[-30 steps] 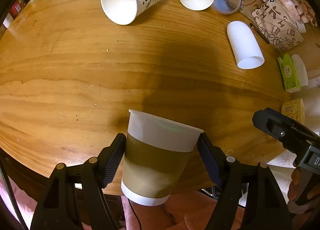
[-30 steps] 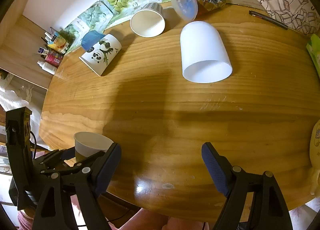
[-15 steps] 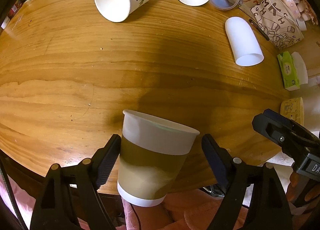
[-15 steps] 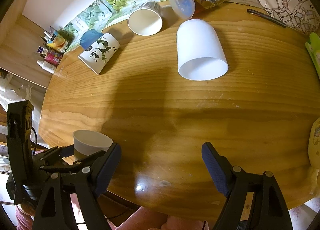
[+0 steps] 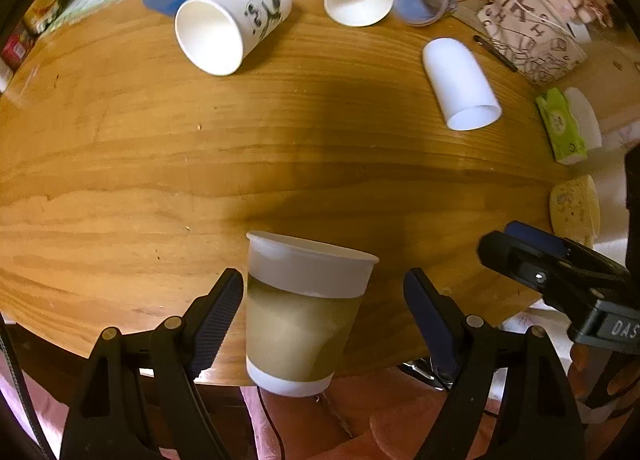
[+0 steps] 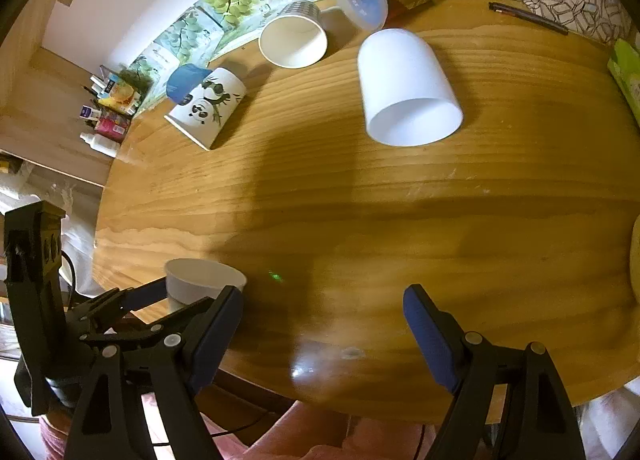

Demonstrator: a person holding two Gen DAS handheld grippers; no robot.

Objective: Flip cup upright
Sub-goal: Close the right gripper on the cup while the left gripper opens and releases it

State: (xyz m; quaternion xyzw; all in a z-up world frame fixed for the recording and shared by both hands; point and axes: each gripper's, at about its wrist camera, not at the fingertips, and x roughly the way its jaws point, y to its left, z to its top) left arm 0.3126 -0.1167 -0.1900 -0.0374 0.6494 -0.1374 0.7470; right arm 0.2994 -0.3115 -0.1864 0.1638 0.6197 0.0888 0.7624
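Left wrist view, brown-banded cup [image 5: 300, 312] upright between parted fingers [image 5: 216, 316], right view, spread fingers [image 6: 214, 336] empty.

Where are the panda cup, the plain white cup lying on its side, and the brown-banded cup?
panda cup [image 6: 206, 107], right wrist view, on its printed side.
plain white cup [image 6: 402, 75], right wrist view, on its side wall.
brown-banded cup [image 5: 298, 324], left wrist view, on the brown band.

White letters "DAS", cut off at the frame's right edge, stand on the black body of the right gripper [image 5: 560, 280]; nothing else reads clearly.
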